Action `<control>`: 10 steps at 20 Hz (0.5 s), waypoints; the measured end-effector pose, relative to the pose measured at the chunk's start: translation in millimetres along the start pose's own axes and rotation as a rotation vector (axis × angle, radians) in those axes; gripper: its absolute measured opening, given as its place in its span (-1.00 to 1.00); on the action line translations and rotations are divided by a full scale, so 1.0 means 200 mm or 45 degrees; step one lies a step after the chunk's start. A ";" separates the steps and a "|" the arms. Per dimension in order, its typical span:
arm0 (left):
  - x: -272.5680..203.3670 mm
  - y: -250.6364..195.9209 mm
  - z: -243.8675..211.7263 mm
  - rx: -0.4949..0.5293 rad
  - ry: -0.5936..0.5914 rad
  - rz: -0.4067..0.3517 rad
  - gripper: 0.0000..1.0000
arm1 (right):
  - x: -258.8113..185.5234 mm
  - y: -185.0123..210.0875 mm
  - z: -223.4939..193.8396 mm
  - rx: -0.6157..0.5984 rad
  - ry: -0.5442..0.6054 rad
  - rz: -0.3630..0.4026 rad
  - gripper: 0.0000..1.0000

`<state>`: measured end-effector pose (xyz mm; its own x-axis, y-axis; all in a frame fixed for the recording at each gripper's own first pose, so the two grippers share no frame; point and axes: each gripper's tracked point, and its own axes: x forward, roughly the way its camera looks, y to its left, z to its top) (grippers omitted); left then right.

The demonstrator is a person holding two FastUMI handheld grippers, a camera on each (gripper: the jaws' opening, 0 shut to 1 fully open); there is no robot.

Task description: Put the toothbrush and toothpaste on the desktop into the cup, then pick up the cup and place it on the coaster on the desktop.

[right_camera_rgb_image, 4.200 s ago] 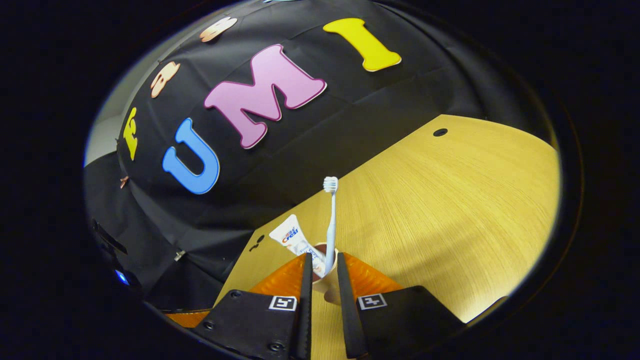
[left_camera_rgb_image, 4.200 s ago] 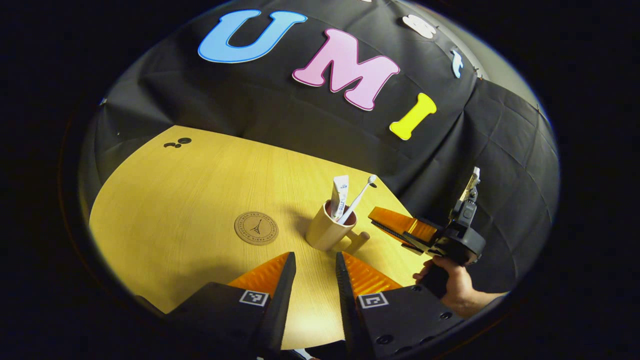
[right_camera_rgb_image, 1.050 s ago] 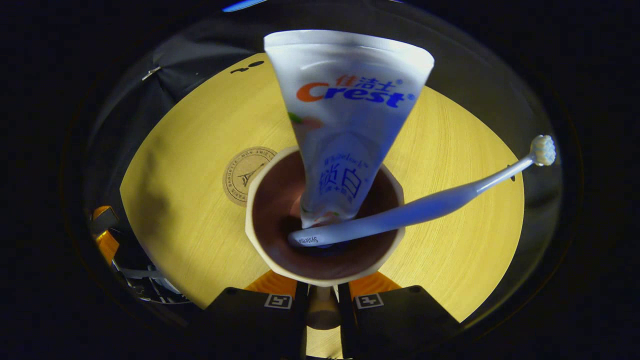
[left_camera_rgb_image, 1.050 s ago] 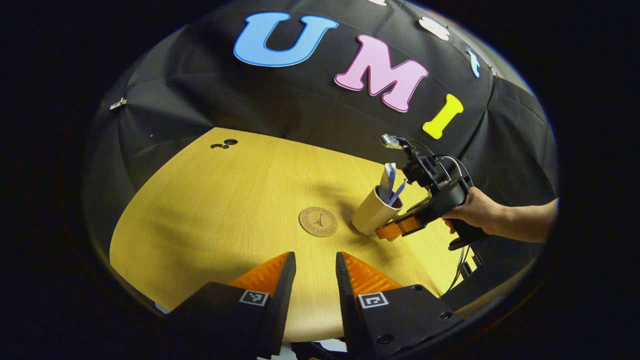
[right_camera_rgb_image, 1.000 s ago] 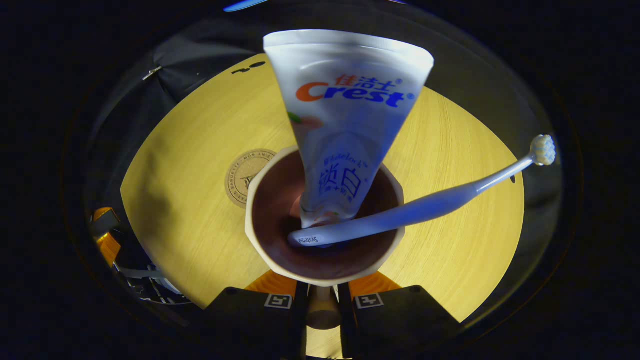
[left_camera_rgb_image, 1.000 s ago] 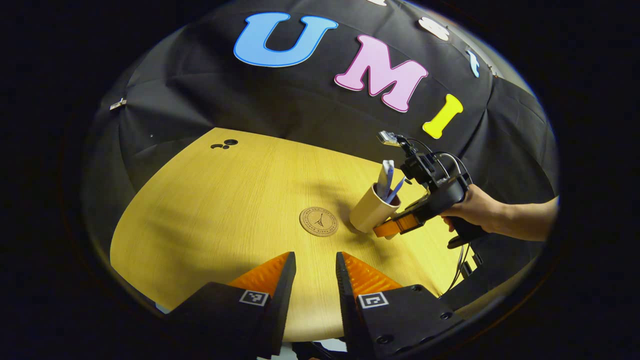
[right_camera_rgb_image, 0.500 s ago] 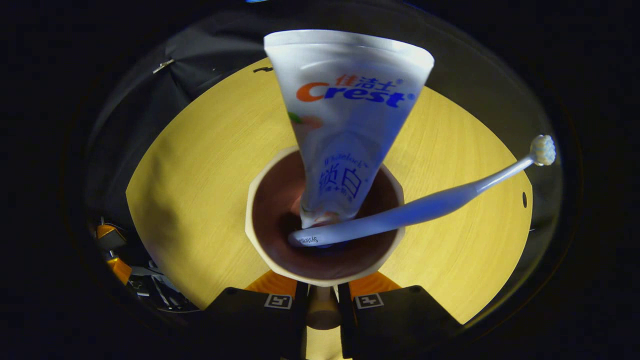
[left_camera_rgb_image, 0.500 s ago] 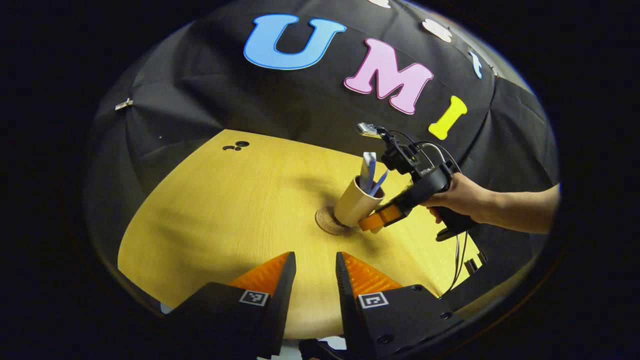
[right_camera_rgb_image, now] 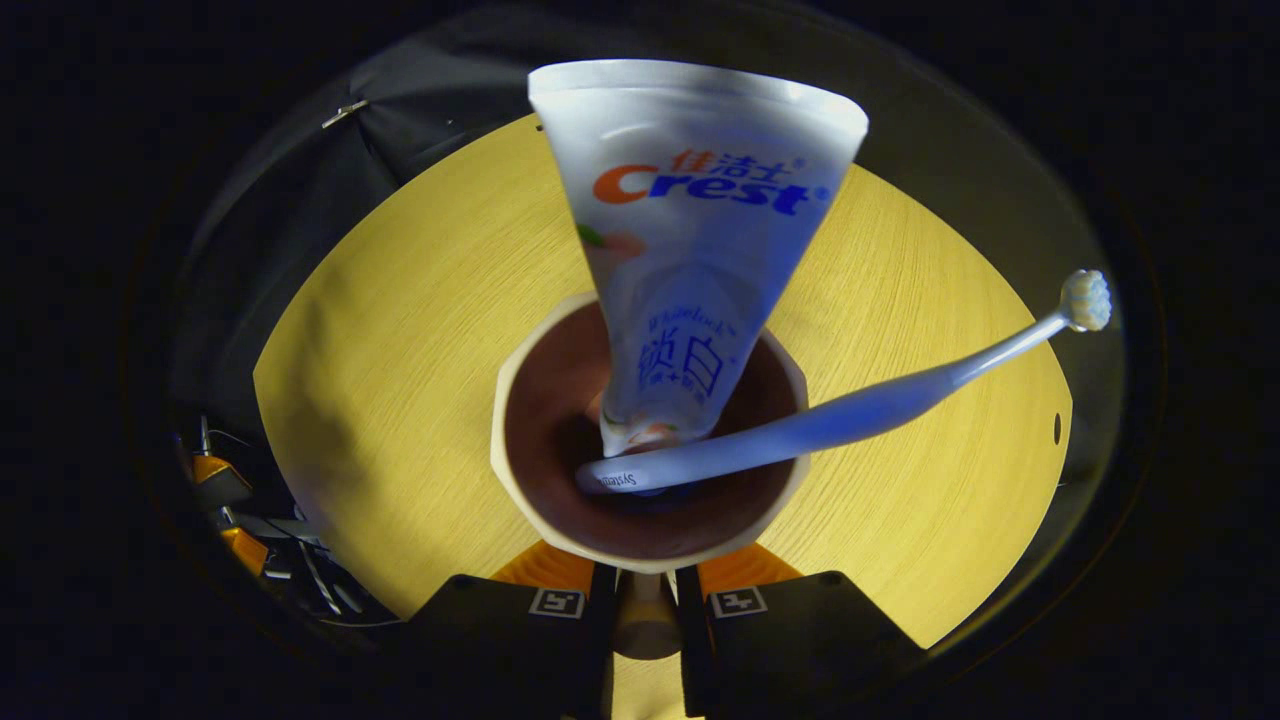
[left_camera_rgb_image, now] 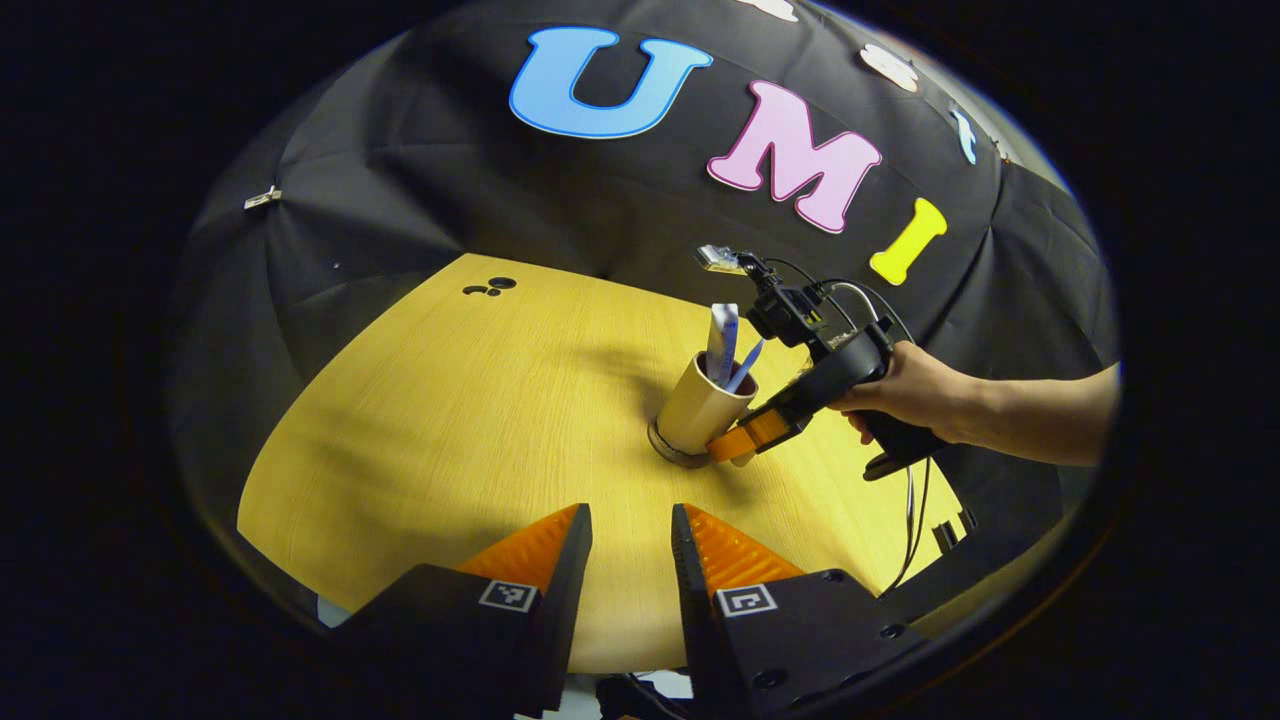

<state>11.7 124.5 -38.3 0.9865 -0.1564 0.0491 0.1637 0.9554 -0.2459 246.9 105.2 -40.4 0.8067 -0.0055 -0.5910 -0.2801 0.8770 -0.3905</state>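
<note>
The right gripper (right_camera_rgb_image: 645,600) has its 2 fingers clamped on the handle of the cup (right_camera_rgb_image: 645,535), which sits just ahead of them with the toothpaste (right_camera_rgb_image: 690,250) and toothbrush (right_camera_rgb_image: 850,410) both standing inside it; that part of the task looks done. In the left gripper view the cup (left_camera_rgb_image: 700,410) is over the coaster (left_camera_rgb_image: 672,455), tilted, and whether it rests flat there cannot be told; what seems left is to settle it and let go. The left gripper (left_camera_rgb_image: 630,560) hangs near the table (left_camera_rgb_image: 450,400) edge, narrowly parted and holding nothing, well apart from the cup.
</note>
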 end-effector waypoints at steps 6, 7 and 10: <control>0.01 -0.01 0.01 0.005 0.001 0.000 0.02 | 0.00 0.01 0.00 -0.017 0.010 -0.023 -0.50; 0.01 -0.01 0.01 0.005 0.003 0.000 0.02 | 0.01 0.01 0.00 -0.016 0.017 -0.023 -0.40; 0.00 -0.01 0.00 0.001 0.003 0.001 0.02 | 0.00 0.00 -0.01 0.008 0.032 -0.019 -0.36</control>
<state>11.9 123.6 -37.4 0.9867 -0.1560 0.0465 0.1627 0.9557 -0.2455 246.8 105.3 -42.2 0.7974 -0.0302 -0.6027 -0.2651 0.8797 -0.3948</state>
